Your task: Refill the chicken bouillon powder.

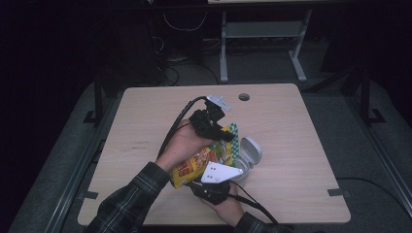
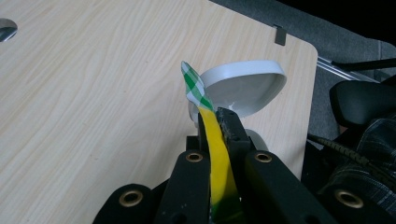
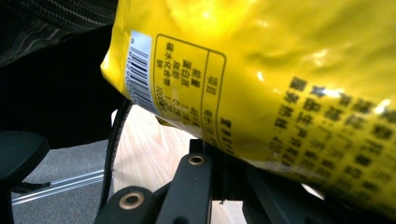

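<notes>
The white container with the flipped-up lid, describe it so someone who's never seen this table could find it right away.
Start at the light wooden table and go to the two black grippers holding a yellow snack bag near its front middle. Just right of the bag sits the small white round container, its hinged lid standing open. It is the only white, rigid thing there; the bag beside it is yellow, printed and soft.

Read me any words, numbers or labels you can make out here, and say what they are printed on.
Yellow snack bag, back side: a barcode with digits under it, too small to read.
Same bag: a boxed table and rows of Chinese characters, too blurred to quote.
Bag front, high view: colourful print, no lettering legible.
White container and table: no text.
</notes>
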`<state>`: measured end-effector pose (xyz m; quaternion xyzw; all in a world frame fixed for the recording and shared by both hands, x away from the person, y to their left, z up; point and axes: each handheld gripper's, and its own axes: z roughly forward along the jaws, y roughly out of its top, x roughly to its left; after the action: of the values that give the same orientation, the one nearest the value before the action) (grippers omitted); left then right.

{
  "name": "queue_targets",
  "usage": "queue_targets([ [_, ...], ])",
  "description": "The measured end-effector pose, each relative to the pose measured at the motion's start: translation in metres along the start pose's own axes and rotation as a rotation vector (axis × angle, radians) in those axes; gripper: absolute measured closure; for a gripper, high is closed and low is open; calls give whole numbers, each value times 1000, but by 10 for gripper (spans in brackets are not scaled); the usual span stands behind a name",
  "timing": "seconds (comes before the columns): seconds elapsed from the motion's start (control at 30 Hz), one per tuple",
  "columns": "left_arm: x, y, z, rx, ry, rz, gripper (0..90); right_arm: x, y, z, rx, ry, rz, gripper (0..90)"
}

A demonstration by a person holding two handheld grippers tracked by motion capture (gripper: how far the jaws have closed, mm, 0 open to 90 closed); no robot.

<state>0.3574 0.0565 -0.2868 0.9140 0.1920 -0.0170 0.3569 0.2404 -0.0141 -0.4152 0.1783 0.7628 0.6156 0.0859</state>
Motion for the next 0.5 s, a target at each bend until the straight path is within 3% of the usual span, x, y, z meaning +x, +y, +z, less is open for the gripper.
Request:
queue_targets([
  [0.5, -4, 7, 2, 35, 10, -4, 897, 1, 1, -4, -43, 17, -3, 900],
])
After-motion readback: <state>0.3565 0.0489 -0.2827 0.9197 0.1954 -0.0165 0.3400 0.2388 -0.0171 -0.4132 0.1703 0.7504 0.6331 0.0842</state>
